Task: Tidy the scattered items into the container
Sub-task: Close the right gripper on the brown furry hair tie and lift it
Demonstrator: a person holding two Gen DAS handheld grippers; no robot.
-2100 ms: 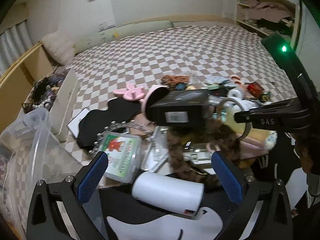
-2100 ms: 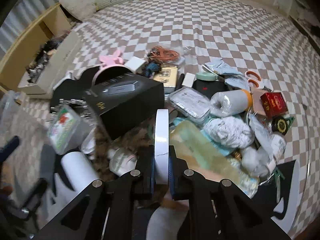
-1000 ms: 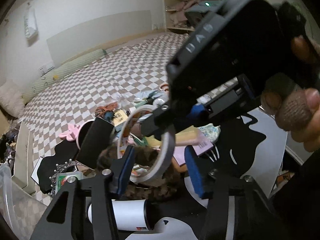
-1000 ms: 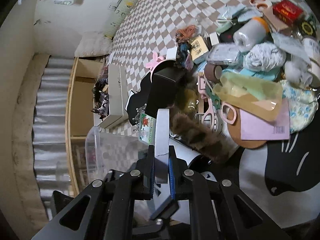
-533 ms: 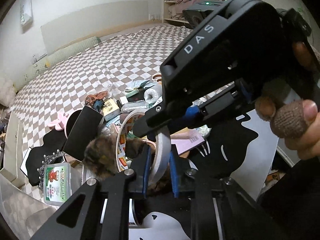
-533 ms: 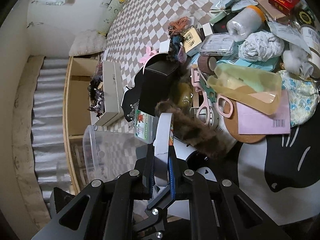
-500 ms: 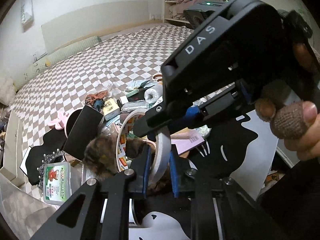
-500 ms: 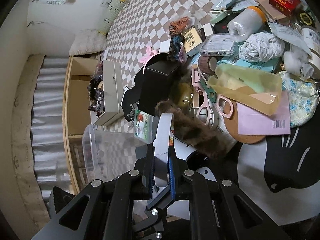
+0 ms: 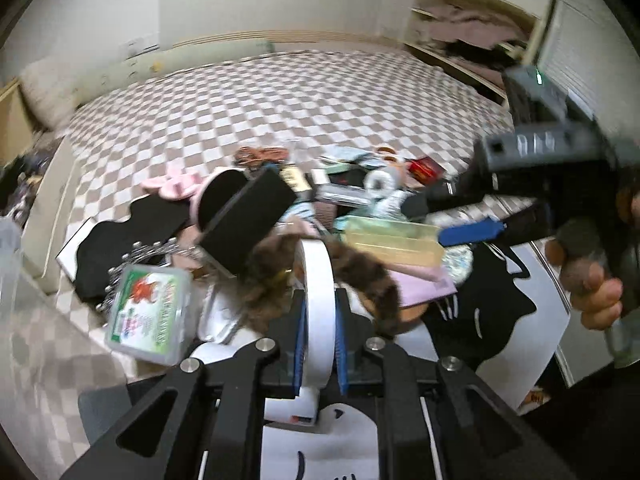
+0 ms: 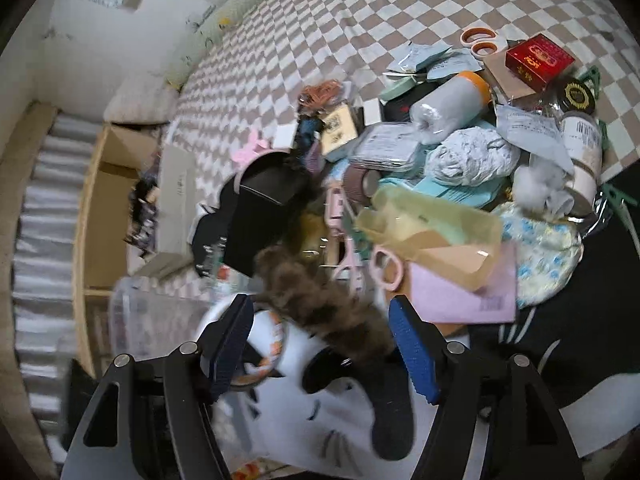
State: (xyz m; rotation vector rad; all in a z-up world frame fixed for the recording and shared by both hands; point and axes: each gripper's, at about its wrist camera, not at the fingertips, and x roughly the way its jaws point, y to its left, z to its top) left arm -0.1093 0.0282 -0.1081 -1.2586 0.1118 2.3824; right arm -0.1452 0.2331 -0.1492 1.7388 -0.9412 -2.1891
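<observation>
The white ring-shaped roll of tape has changed hands: a second ago the right gripper pinched it edge-on between its blue pads, and now the left gripper clamps it upright, its jaws closing on the white band with the blue pads pressed against both flat sides. The right gripper's jaws are opening, its blue-padded fingers spread wide with nothing pinched between them; in the right wrist view the tape shows blurred low beside its left finger, and past the gap lies the furry brown strip. In the left wrist view the right gripper, which half a second ago filled the upper right and overlapped the tape, sits off to the right, a person's hand wrapped round its handle, apart from the roll. The pile on the checkered bed cover looks as it did: the matte black rectangular box, the clear plastic case with a green printed label, the translucent yellow-green pouch and the pink paper sheet. The clear plastic storage container stands at the left of the heap, and the tape is held above the black-and-white cat-pattern mat, not in it.
</observation>
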